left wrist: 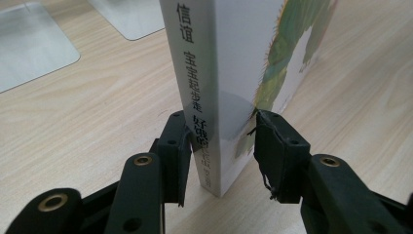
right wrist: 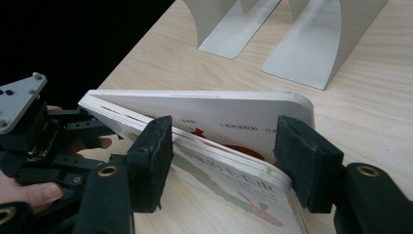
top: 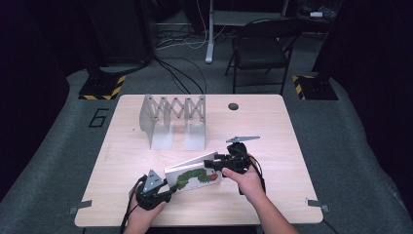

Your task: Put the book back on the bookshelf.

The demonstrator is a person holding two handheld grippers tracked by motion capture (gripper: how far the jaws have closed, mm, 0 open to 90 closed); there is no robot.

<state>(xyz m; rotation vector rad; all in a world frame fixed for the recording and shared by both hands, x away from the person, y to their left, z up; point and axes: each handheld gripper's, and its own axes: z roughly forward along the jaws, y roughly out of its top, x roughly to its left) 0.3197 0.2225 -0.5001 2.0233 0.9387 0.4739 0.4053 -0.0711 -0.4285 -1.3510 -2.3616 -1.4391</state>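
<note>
A white board book [top: 195,176] with a green caterpillar on its cover stands tilted on its long edge near the table's front. My left gripper [top: 170,190] is at its spine end, and its pads sit against both sides of the printed spine [left wrist: 221,146], shut on the book [left wrist: 234,58]. My right gripper [top: 214,165] is at the other end. Its jaws [right wrist: 226,161] straddle the page edges of the book [right wrist: 219,122] and stand open, with the pads clear of the covers. The covers splay slightly apart there.
A grey metal expanding bookend rack [top: 173,119] stands behind the book on the wooden table [top: 272,126]; its base plates [left wrist: 34,44] [right wrist: 302,44] lie close by. A cable hole [top: 233,106] is at the back edge. A folding chair [top: 263,46] stands beyond the table.
</note>
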